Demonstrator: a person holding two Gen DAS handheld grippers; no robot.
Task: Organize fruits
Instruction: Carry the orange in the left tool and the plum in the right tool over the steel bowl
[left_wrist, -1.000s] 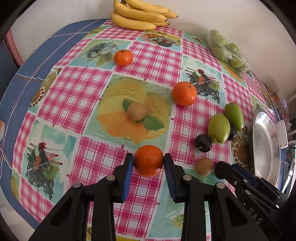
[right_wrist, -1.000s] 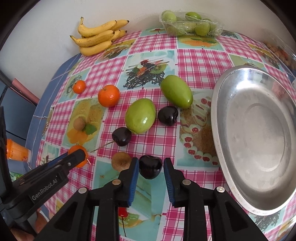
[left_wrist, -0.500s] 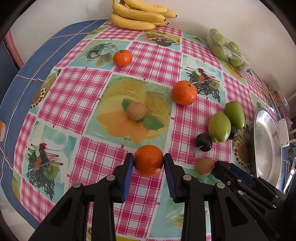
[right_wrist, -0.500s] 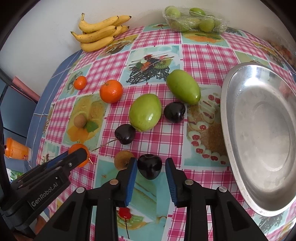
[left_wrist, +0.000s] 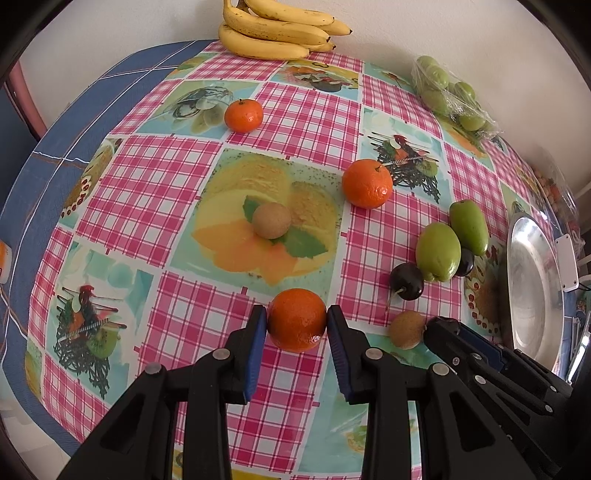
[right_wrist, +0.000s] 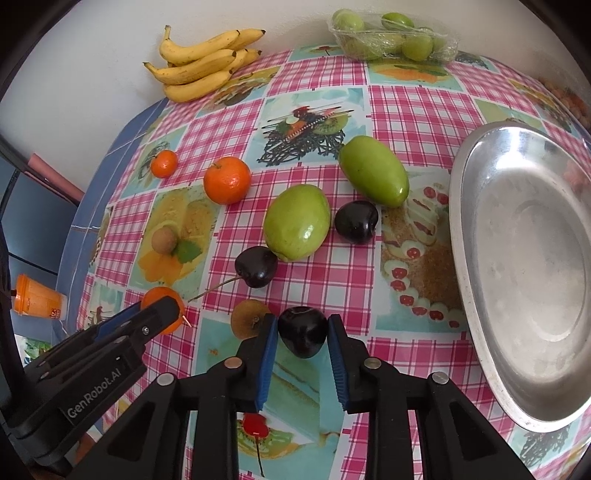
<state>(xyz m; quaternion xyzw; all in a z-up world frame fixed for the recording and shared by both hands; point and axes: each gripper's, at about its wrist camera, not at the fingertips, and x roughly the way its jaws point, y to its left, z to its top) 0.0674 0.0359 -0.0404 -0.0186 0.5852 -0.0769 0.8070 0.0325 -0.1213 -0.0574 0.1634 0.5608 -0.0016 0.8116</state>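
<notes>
Gripping, left gripper (left_wrist: 296, 325): blue pads pinch an orange (left_wrist: 297, 319) on the checked tablecloth (left_wrist: 155, 184).
Right gripper (right_wrist: 302, 332): pads clamp a dark cherry (right_wrist: 303, 331), beside a kiwi (right_wrist: 248, 323).
Steel tray (right_wrist: 524, 273): right of the fruit.

Tablecloth (right_wrist: 406, 110): pink check with printed fruit panels
Under-cloth (left_wrist: 92, 110): blue, showing past the far edge
Orange cup (right_wrist: 35, 297): off the table, possibly a drink
Wall (left_wrist: 406, 29): white
</notes>
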